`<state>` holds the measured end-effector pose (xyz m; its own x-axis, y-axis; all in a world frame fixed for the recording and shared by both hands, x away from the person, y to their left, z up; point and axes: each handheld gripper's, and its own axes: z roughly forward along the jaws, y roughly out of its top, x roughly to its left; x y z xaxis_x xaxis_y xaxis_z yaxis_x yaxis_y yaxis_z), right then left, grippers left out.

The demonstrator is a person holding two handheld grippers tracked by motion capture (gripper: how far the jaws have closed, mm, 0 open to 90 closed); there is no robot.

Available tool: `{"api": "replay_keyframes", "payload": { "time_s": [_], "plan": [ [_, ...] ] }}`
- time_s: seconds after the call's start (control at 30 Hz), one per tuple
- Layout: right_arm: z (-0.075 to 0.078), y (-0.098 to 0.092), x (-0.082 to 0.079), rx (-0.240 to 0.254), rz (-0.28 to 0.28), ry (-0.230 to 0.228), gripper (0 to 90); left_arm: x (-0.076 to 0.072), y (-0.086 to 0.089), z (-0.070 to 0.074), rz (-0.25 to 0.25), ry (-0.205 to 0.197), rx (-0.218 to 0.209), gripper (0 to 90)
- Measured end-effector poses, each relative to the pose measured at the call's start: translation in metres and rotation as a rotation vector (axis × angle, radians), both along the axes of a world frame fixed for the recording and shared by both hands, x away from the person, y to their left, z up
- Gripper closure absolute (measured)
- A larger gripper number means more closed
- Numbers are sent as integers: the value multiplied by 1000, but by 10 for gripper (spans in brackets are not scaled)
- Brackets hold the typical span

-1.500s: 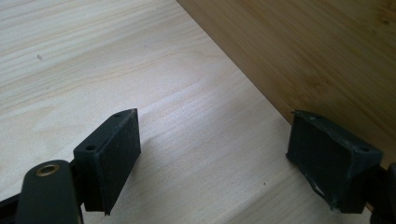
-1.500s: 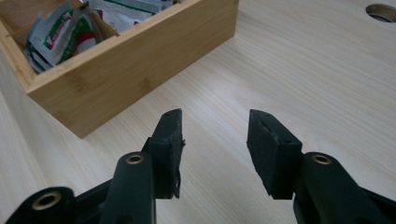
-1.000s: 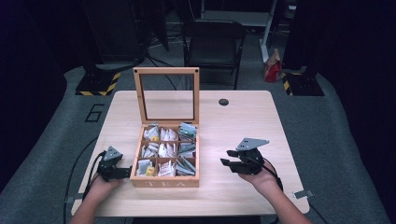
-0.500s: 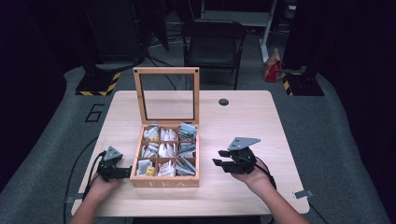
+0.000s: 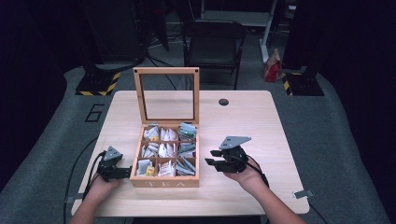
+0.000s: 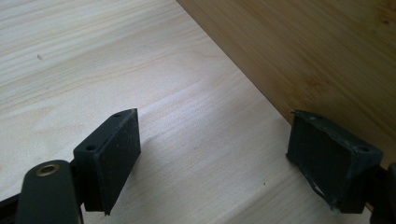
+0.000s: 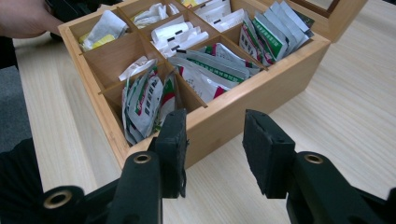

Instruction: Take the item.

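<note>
both claws empty: left claw [image 5: 125, 172] released beside tea box [image 5: 164, 183]; right claw [image 5: 208, 157] closing, unclenched

Matt bamboo-like wooden tea box [image 7: 261, 95]; glossy paper sachets [image 7: 144, 100]; pale smooth-grained table [image 6: 93, 56].

Two black tools [image 5: 122, 171] [image 5: 208, 157] with grey three-cornered top plates, brass-ringed pivots, rough black pads, trailing cables

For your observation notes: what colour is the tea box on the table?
Light honey-brown wood tea box, clearest in the right gripper view.
</note>
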<state>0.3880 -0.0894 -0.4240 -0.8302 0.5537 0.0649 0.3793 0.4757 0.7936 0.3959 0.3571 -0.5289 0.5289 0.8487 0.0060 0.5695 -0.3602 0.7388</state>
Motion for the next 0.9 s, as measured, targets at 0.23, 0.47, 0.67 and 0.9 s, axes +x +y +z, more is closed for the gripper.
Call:
{"api": "replay_keyframes", "payload": {
  "time_s": [0.23,0.47,0.67,0.9],
  "plan": [
    [0,10,1,12,18,9,594,0,0,0,1,-1,-1,167],
    [-1,18,2,14,38,13,603,0,-1,0,6,-2,-10,167],
    [-1,26,2,17,49,20,612,0,-1,-1,9,-1,-14,167],
    [-1,33,3,18,65,22,618,0,-1,-1,8,-2,-13,167]
  ]
}}
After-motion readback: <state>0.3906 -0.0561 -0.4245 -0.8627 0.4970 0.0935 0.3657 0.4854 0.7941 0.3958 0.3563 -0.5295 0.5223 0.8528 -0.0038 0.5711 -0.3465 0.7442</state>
